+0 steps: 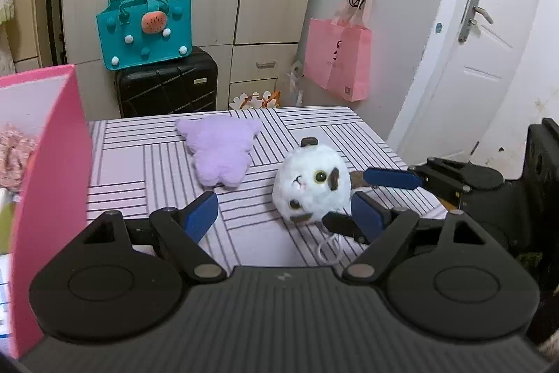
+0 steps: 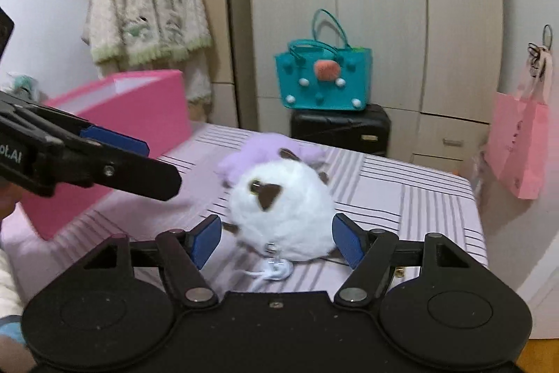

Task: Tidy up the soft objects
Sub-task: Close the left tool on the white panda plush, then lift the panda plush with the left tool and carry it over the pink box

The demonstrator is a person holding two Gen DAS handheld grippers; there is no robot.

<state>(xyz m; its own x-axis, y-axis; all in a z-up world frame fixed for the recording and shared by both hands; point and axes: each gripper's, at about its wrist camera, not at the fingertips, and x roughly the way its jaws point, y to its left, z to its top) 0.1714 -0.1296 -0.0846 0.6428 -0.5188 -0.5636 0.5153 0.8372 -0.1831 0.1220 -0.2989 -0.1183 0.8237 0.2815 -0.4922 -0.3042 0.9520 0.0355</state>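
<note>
A round white plush cat with brown patches (image 1: pixel 311 184) lies on the striped table (image 1: pixel 139 170). A flat purple plush (image 1: pixel 220 149) lies behind it. My left gripper (image 1: pixel 284 215) is open and empty, just short of the cat. In the right wrist view the cat (image 2: pixel 283 212) sits between the open fingers of my right gripper (image 2: pixel 277 242), pads apart from its sides. The purple plush (image 2: pixel 251 152) shows behind it. The right gripper's fingers (image 1: pixel 391 179) reach the cat from the right in the left wrist view. The left gripper's finger (image 2: pixel 115 137) shows at the left.
An open pink box (image 1: pixel 52 163) stands at the table's left with pink fabric inside; it also shows in the right wrist view (image 2: pixel 139 114). A teal bag (image 1: pixel 146 27) sits on a black suitcase (image 1: pixel 167 86) behind the table. A pink paper bag (image 1: pixel 337 58) hangs on the wall.
</note>
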